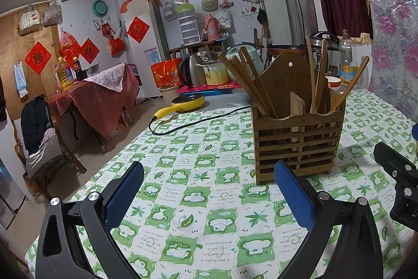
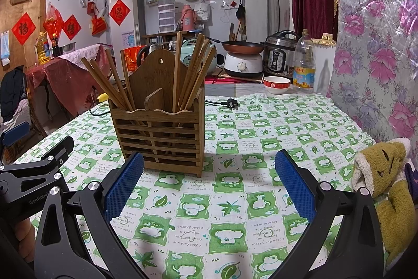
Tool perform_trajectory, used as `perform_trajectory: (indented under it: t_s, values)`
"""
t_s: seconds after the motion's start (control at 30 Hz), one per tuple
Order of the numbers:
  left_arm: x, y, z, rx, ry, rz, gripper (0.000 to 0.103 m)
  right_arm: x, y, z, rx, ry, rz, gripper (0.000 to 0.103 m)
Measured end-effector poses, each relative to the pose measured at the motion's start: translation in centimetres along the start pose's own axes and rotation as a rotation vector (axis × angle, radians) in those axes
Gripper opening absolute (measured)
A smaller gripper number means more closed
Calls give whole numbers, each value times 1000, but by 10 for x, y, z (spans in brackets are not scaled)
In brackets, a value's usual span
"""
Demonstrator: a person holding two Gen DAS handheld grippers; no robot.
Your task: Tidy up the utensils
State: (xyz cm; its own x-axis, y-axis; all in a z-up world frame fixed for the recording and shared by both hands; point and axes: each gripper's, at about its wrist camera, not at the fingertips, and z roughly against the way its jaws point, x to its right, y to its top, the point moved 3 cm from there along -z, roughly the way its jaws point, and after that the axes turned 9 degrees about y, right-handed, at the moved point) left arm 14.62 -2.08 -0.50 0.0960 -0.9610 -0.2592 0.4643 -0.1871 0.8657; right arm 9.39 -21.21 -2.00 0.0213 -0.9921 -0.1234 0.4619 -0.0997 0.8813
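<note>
A: Where is the wooden chopstick holder (image 2: 159, 132) found relative to the two claws?

B: It stands upright on the green-checked tablecloth (image 2: 235, 200), ahead of both. From the right gripper (image 2: 209, 184) it is seen ahead and to the left, its base near the left blue pad. From the left gripper (image 1: 209, 190) it is seen ahead and to the right, again near one pad. It is judged about equally near to each.

A: And the chopsticks (image 2: 193, 72)?

B: They are stood in both compartments, split by a divider, long axes near vertical and fanned outward at the tops. A grasp would have to be made from above, across the shafts.

A: The state of the claws?

B: Both are spread wide and nothing is held.

A: What is found around?

B: A black power cord (image 1: 193, 123) and its plug (image 2: 231, 104) lie beyond the holder, a red-and-white bowl (image 2: 277, 85) and an oil bottle (image 2: 304, 64) farther back, a plush toy (image 2: 384, 190) at the right edge. Nothing is set between claws and holder.
</note>
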Motion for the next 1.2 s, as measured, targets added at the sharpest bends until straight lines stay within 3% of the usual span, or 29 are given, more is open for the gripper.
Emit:
perform_trajectory:
  t_s: [1.2]
  values:
    - [-1, -2, -1, 15, -7, -21, 98, 1, 1, 0, 3, -1, -1, 97]
